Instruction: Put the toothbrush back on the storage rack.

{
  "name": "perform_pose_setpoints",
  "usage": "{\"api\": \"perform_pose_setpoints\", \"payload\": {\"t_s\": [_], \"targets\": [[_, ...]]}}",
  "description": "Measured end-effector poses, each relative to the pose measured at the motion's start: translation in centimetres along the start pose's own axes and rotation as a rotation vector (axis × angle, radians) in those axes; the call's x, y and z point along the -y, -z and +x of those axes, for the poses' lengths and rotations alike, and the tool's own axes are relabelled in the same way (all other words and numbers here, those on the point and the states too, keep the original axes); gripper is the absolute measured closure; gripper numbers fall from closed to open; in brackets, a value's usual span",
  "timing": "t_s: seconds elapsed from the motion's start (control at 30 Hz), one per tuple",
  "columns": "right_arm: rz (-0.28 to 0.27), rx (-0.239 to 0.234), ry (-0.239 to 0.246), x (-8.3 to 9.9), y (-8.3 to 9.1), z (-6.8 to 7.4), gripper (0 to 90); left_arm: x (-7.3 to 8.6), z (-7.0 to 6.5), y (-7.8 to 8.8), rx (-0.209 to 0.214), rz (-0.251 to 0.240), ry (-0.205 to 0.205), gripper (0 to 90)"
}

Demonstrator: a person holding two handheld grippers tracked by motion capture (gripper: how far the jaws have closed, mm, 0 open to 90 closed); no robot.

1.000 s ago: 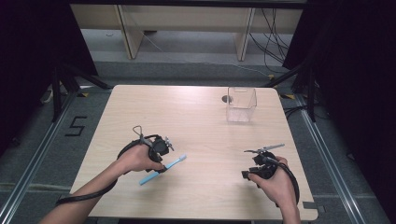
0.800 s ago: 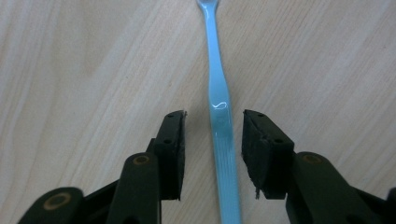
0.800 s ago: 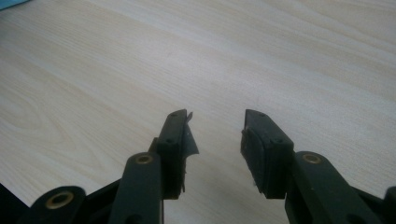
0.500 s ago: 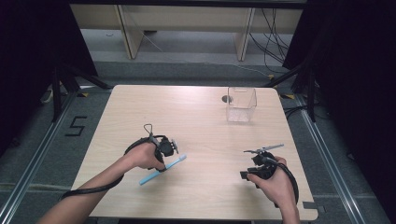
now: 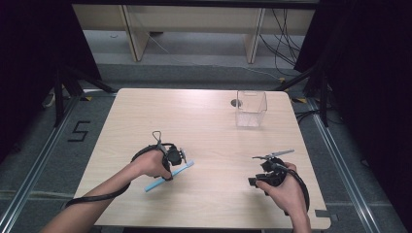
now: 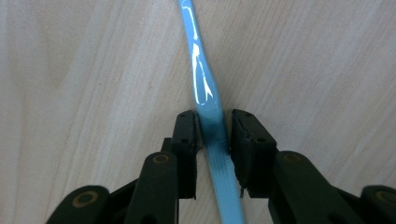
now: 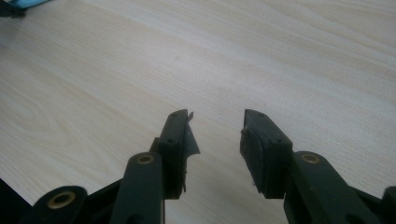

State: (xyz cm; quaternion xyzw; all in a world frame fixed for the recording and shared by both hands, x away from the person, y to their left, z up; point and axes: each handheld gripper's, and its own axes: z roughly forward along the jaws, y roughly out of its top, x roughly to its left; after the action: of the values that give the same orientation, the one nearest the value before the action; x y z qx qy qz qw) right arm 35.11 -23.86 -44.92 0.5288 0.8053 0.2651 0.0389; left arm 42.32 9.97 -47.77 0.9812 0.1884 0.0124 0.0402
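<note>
A person seated at the near edge of a light wooden table (image 5: 204,116) is working 2 hand-held grippers at once. The left gripper (image 5: 170,160) is pointing down at a light blue toothbrush (image 5: 167,175) that is lying flat on the table, toward the near left part of the top and slanting from the near left up toward the middle. In the left gripper view, the gripper (image 6: 215,130) is straddling the toothbrush (image 6: 205,88) partway along its handle: its 2 black jaws have just been closing in, and both pads are now pressing against the sides of the blue handle, which is running on beyond the jaws across the wood grain (image 6: 84,70). The toothbrush is still resting on the table top.

The right gripper (image 5: 272,162) is sitting in the person's right hand (image 5: 286,191) near the near right corner, well apart from the toothbrush. In the right gripper view, this gripper (image 7: 217,126) is holding its jaws apart, with bare wood (image 7: 280,56) showing through the gap and nothing between the pads.

A clear, square plastic container (image 5: 251,108) is standing upright near the far right corner of the table, well apart from both grippers, just beside a small round hole (image 5: 236,103) in the table top. A black cable (image 5: 97,196) is trailing from the left gripper along the forearm and off the near edge.
</note>
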Motion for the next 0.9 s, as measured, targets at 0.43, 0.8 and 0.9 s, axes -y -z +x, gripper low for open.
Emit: {"api": "perform_pose_setpoints", "payload": {"t_s": [0.43, 0.8, 0.9], "targets": [[-0.006, -0.002, 0.010, 0.0, -0.2, 0.1, 62.3, -0.2, -0.2, 0.0, 0.005, 0.041, -0.011, 77.9], [-0.021, -0.027, 0.035, -0.2, -0.7, 0.7, 62.7, 0.7, 0.1, 1.2, 0.004, -0.084, 0.023, 78.5], [-0.045, -0.035, 0.041, -0.3, -1.1, 1.0, 62.7, 1.1, 0.2, 2.1, -0.008, -0.154, 0.034, 78.4]]}}
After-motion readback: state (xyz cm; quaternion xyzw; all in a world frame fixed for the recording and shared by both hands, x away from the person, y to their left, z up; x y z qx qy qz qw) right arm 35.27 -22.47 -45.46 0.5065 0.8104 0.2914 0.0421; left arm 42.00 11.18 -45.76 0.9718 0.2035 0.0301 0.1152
